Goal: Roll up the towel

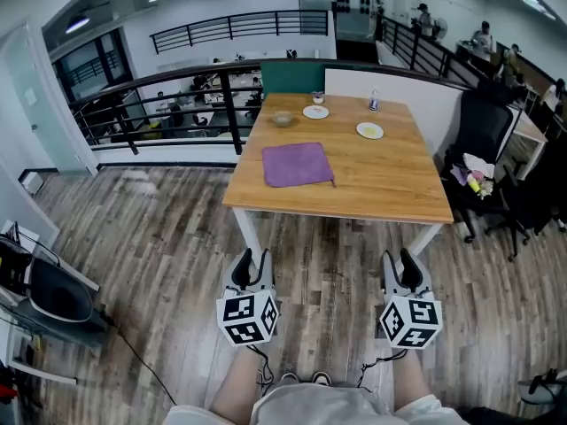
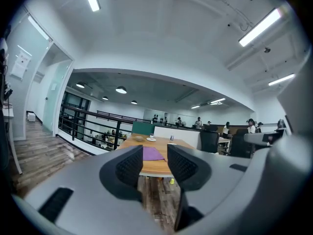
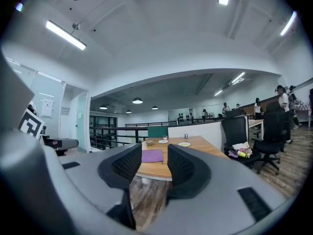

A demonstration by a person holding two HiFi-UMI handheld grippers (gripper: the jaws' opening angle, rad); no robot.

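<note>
Both grippers are low and near the person's knees, well short of the table [image 1: 390, 189], over wood plank floor [image 1: 159, 228].

Left gripper [image 1: 252, 257]: jaws a narrow gap apart, nothing between the pads [image 2: 131, 164]. The towel only shows through the gap, far off.

Right gripper [image 1: 399, 259]: same, narrow gap and empty, ribbed pads [image 3: 181, 164] clear of everything.

Purple towel [image 1: 297, 164] lies flat and unrolled on the near-left part of the tabletop, untouched, close to the front edge.

Farther back on the table are a small bowl [image 1: 283, 119], two plates [image 1: 315, 112] and [image 1: 369, 130], a cup [image 1: 317, 97] and a small bottle [image 1: 374, 102]. All are apart from the towel.

Markings:
- Each marker cube [image 1: 247, 317] carries black-and-white square code patterns, not text.
- The paper sign [image 2: 22, 62] on the glass door at left is too small to read.
- The bottle label can't be made out.

A black office chair [image 1: 483, 131] stands right of the table with a pile of small items [image 1: 474, 175] on its seat. A black railing [image 1: 177, 96] runs behind the table at left.
</note>
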